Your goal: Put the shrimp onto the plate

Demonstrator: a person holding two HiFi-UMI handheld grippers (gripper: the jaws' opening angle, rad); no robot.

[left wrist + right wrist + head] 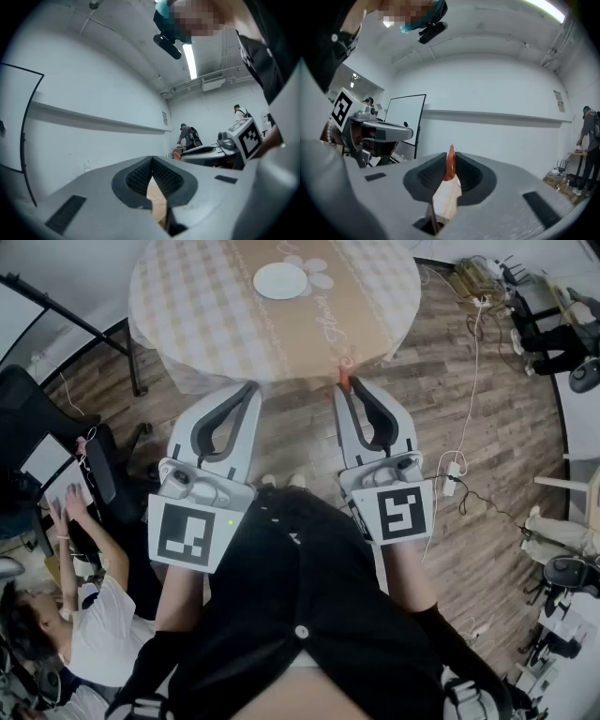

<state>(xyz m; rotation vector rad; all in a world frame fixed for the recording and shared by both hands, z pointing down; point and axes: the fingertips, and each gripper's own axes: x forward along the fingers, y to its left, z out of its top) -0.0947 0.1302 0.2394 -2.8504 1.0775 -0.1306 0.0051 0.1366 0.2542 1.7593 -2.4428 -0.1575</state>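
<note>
A small white plate (279, 280) sits on the round table with a checked cloth (187, 306) at the top of the head view. My right gripper (344, 383) is held at the table's near edge, shut on an orange shrimp (343, 381). That shrimp (450, 165) stands upright between the dark pads (427, 174) in the right gripper view, its tip poking above them. My left gripper (254, 386) is beside it at the same edge, jaws closed together with nothing in them. In the left gripper view the left gripper (152, 159) is shut, and the right gripper (177, 154) shows beyond it.
A person sits at a desk at the lower left (80, 615) next to a black chair (37, 427). Cables and a power strip (452, 474) lie on the wood floor to the right. A whiteboard (405, 124) stands by the wall.
</note>
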